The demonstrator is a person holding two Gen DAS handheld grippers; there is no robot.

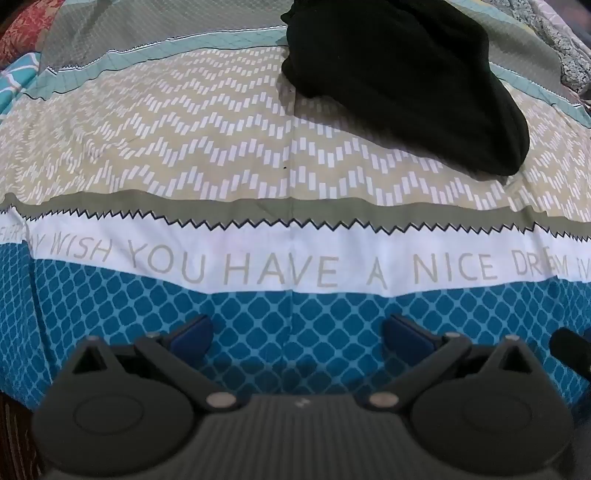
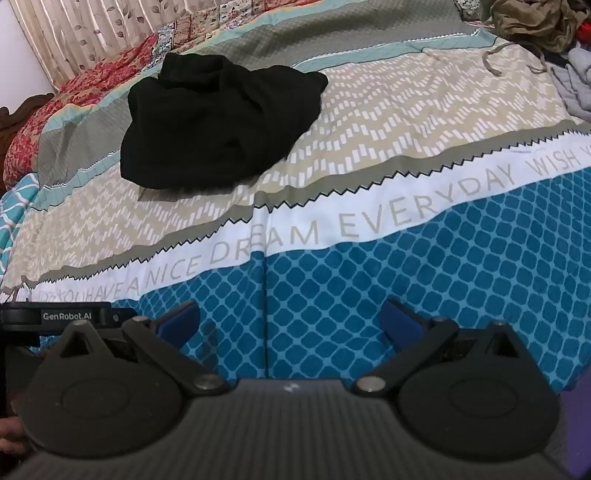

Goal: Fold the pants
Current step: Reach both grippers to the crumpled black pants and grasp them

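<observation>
The left gripper (image 1: 298, 334) has its blue-padded fingers (image 1: 194, 334) spread wide apart with nothing between them; the right gripper (image 2: 290, 322) likewise holds its fingers (image 2: 397, 321) apart and empty; both hover over the blue lattice band of the bedsheet (image 2: 406, 266). The black pants (image 1: 402, 77) lie in a rumpled heap on the sheet well ahead of the fingers, beyond the white lettered stripe; ahead and to the right of the left fingers, ahead and to the left of the right fingers (image 2: 218, 118). No container shows; a pile of clothes (image 2: 535, 26) sits far ahead-right of the right fingers.
</observation>
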